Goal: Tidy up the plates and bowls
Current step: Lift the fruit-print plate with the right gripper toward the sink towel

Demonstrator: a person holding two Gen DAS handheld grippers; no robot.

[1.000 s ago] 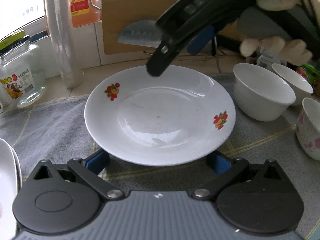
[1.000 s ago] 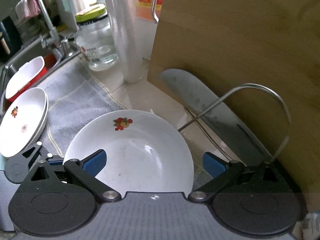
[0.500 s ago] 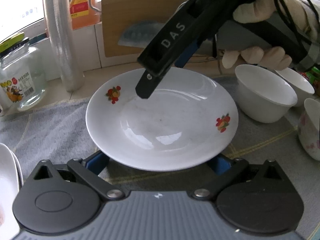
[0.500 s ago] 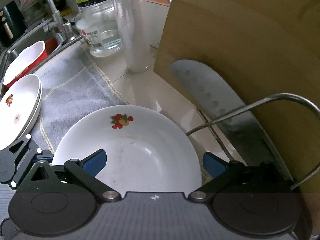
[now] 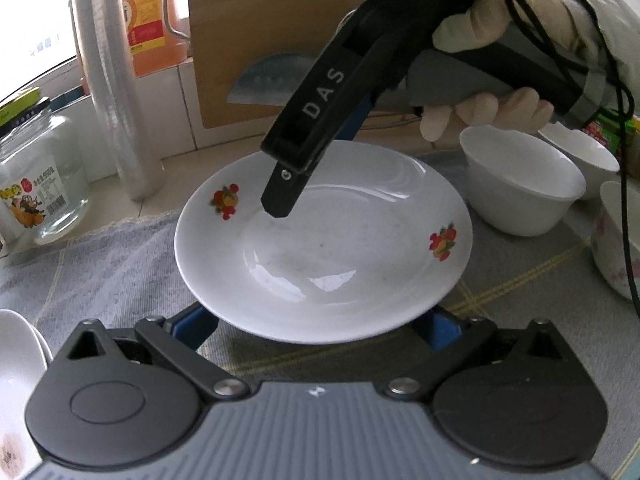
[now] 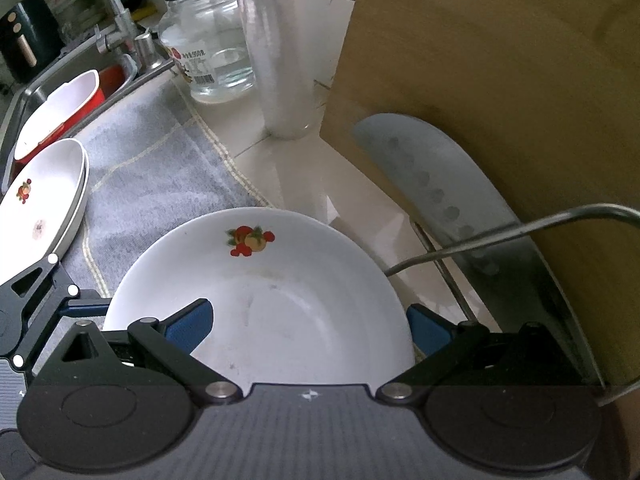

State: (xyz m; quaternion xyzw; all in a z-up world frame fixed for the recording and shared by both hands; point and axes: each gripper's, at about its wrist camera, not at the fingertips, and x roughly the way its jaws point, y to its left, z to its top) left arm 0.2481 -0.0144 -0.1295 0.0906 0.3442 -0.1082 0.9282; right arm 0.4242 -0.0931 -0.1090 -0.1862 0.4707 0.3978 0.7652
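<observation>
White plate (image 5: pixel 320 248) with 2 fruit decals sits on the grey towel (image 5: pixel 92 252), centre of the counter. Left gripper (image 5: pixel 316 326): jaws spread wide, blue pads at the plate's near rim, 1 on each side; contact with the rim cannot be judged. Right gripper (image 6: pixel 308 326): jaws likewise spread, straddling the plate's right edge, nothing clamped. In the left wrist view, 1 finger (image 5: pixel 280 196) of the right gripper hangs over the plate's far-left part.

2 stacked plates (image 6: pixel 44 196) lie left on the towel, near the sink (image 6: pixel 24 100). 2 white bowls (image 5: pixel 520 184) and a floral bowl (image 5: pixel 616 240) stand right of the plate. Cutting board (image 6: pixel 500 92) and cleaver (image 6: pixel 440 196) stand far right; glass jar (image 6: pixel 208 48) far left.
</observation>
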